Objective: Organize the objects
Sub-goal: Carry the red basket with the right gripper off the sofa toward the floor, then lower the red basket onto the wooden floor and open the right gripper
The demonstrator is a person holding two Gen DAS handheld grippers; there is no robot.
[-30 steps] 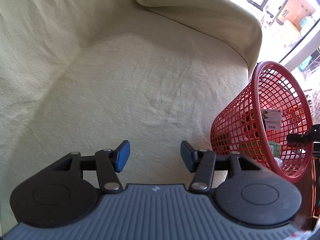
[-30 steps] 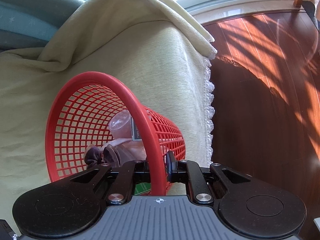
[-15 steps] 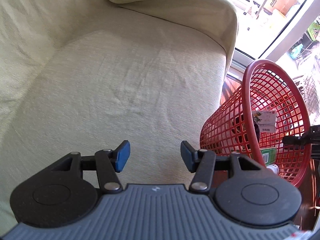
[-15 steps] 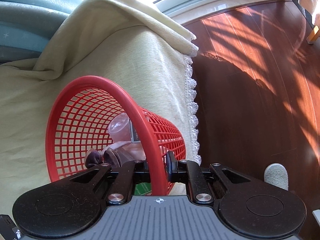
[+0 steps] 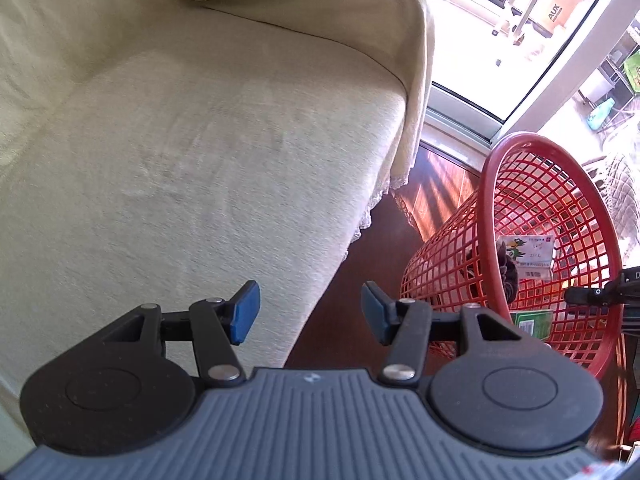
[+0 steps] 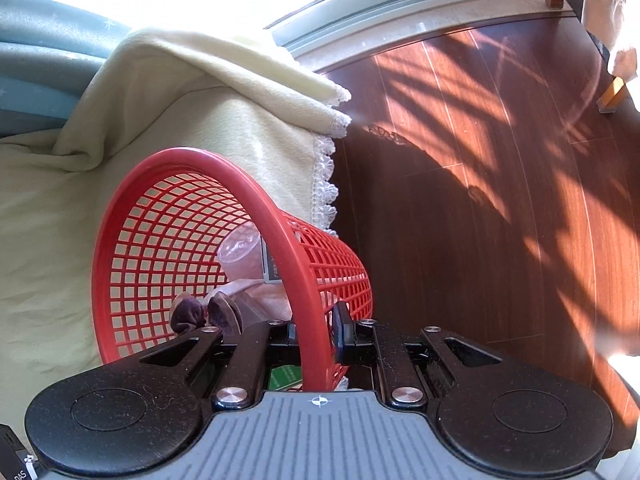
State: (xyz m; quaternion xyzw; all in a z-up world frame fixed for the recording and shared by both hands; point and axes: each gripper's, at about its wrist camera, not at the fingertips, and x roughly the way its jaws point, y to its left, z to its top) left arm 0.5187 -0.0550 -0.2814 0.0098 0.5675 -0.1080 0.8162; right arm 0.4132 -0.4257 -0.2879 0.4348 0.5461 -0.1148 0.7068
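A red mesh basket (image 6: 168, 248) hung tilted over a dark wooden floor (image 6: 500, 200), just off the lace-trimmed front edge of a sofa draped in a pale yellow cover (image 5: 192, 152), its rim pinched between the closed fingers of the right gripper (image 6: 316, 332). One finger sat inside the basket and the other outside its wall, the blue pad (image 6: 343, 326) of the outer finger pressed against the mesh. Inside the basket lay a clear plastic cup (image 6: 239, 249), a dark purple bundle of cloth (image 6: 200, 314), a white card printed with a cartoon bird (image 5: 528, 256) and a green packet (image 5: 534, 322), all resting against the lower side of the tilted wall. The left gripper (image 5: 310, 312) was held above the sofa's front edge with its blue-padded fingers (image 5: 245, 312) spread wide apart and nothing between them, the basket to its right and clear of it. Strong sunlight fell through the window (image 5: 500, 20) beyond the sofa's armrest and striped the floor boards. A blue-green curtain (image 6: 44, 64) showed behind the sofa in the right wrist view.
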